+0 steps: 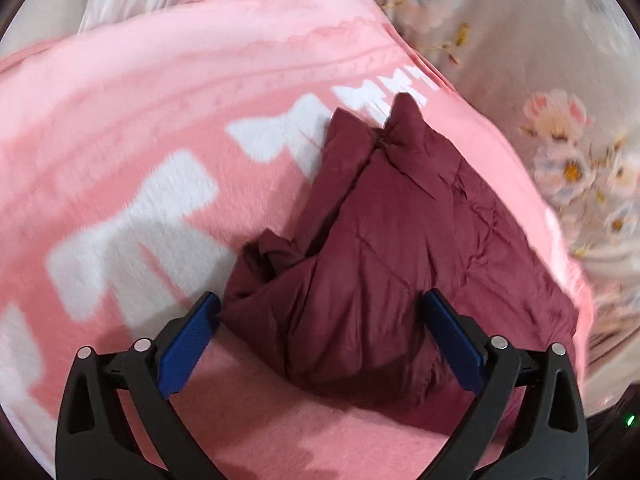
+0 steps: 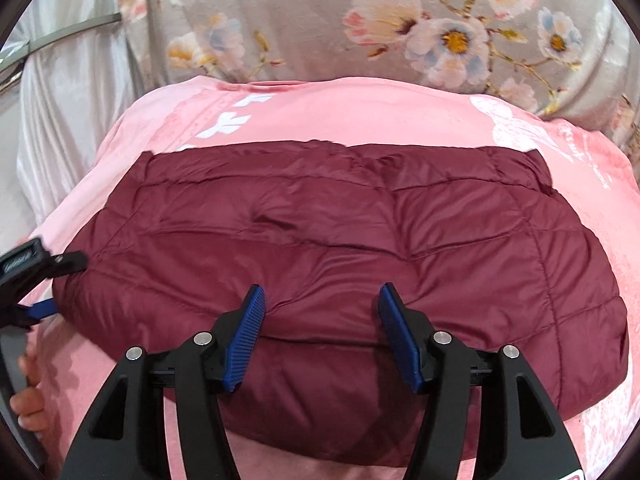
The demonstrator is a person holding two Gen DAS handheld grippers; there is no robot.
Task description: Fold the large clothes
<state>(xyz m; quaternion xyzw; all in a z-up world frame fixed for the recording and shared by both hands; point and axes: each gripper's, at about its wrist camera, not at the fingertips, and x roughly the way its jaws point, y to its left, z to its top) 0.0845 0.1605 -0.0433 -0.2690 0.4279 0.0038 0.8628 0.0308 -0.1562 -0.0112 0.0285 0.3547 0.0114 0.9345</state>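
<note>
A maroon quilted puffer jacket (image 2: 340, 240) lies folded into a broad flat pad on a pink blanket (image 2: 360, 120). My right gripper (image 2: 321, 292) hovers over the jacket's near edge, open, its blue pads (image 2: 248, 332) not pressing the fabric. In the left wrist view the jacket (image 1: 380, 240) is seen end-on, with a crumpled bunch of fabric at its left side. My left gripper (image 1: 320, 306) stands wide open astride that near end, pads clear of the cloth. The left gripper (image 2: 60, 284) also shows at the jacket's left end in the right wrist view.
The pink blanket (image 1: 120, 160) carries white bow prints and lies on a grey floral bedsheet (image 2: 320, 32). White satin fabric (image 2: 60, 120) lies bunched at the far left. A person's hand (image 2: 28, 400) grips the left tool at the lower left edge.
</note>
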